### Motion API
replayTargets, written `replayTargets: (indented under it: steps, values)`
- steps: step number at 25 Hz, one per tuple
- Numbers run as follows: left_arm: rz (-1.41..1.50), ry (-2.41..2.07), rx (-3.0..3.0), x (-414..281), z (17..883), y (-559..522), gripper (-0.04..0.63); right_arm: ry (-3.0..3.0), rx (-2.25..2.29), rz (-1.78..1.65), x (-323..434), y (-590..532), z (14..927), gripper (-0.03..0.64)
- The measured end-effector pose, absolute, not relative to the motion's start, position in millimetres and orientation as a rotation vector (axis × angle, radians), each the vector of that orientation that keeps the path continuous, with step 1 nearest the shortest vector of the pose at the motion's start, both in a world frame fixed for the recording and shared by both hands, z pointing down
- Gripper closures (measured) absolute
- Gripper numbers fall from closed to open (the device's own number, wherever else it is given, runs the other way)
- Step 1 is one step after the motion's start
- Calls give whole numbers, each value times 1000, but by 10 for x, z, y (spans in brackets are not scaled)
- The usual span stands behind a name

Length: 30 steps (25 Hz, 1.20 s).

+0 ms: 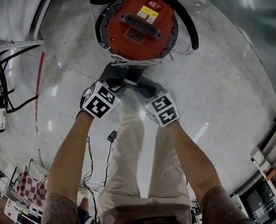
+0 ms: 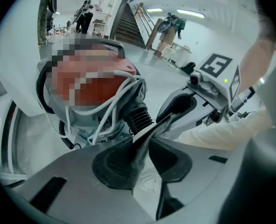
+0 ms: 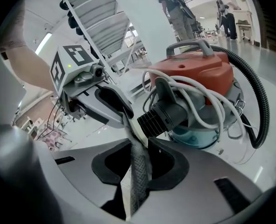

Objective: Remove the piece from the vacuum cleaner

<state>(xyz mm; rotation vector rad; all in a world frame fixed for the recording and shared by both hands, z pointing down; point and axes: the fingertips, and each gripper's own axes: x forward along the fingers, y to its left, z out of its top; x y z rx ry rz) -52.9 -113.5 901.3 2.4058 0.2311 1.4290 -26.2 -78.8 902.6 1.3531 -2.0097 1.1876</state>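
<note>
The red vacuum (image 1: 140,27) stands on the floor (image 1: 222,87). The left claw (image 2: 146,143) and the right claw (image 3: 138,162) each clamp the thin grey piece (image 3: 137,171). It spans between them, just beside the vacuum's ribbed black port (image 3: 159,118).

The floor (image 1: 222,78) is pale grey and glossy and reflects the lamps. The red vacuum cleaner (image 1: 138,24) stands on it, with its black hose (image 1: 188,24) curved around its body. A thin red stripe (image 1: 38,92) runs along the floor at the left, and thin cables (image 1: 88,160) lie near the person's legs.
</note>
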Motion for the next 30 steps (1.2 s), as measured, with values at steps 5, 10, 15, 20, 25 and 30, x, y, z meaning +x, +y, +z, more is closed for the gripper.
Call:
replayTargets:
  steps: [5,10,15,20,25,30]
  values:
    - [1452,220,2394,-573,9012,-1111,492,-2003,1374,1171,-288,-771,9018,540]
    - [1471,255,2382,-760,8975,-902,511,-2025,1265,1126,-446,-597,8958,561]
    - [1377,135,2378,-785,8717,-930,511,-2034,1323,1174,-448,-626,8686,558]
    - [1345,93,2395,-728,8154,-930,511,-2060,1305,1154,-386,-611,8122,558]
    - [1279,27,2426,-646,7322,-821,509,-2099,1292,1072,-282,-529,7280,557]
    - [1224,-60,2496,-483,6387,-1002,509,-2181,1328,941,-92,-727,6338,555]
